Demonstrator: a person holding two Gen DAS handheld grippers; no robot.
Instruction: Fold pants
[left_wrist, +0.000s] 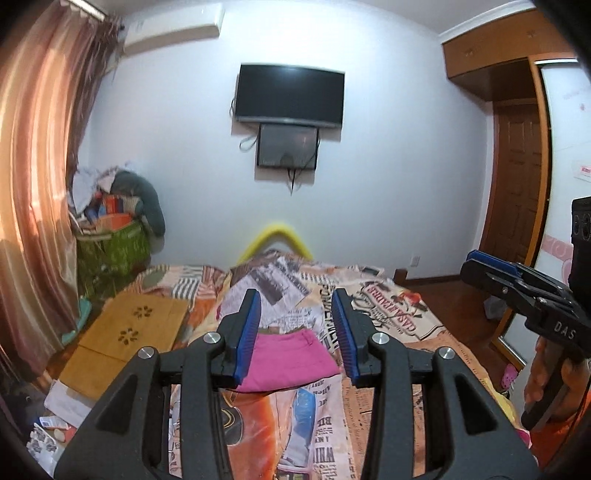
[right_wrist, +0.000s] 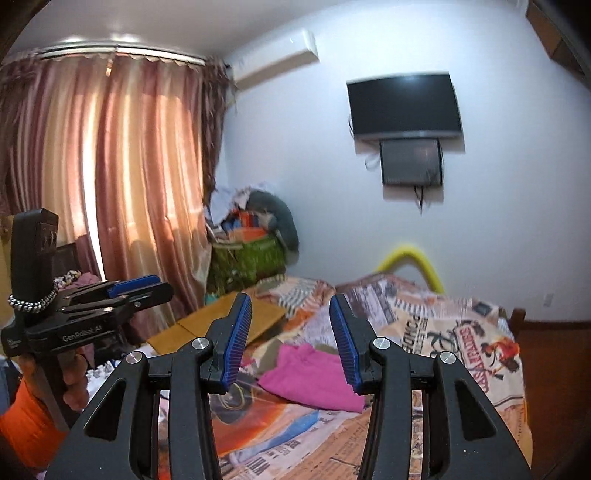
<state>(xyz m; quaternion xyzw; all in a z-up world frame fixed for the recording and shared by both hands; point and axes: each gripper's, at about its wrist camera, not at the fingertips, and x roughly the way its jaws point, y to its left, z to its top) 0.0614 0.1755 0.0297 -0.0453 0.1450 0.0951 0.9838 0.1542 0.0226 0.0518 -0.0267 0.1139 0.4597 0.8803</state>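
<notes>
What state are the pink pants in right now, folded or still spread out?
Folded. The pink pants lie as a compact layered bundle on the printed bedspread, no legs spread out. Neither gripper touches them.

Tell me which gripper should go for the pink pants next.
Left, narrowly. The left gripper looks squarely at the pink pants between its open fingers; the right gripper sees them off toward its right finger. Both hang empty above the bed.
</notes>
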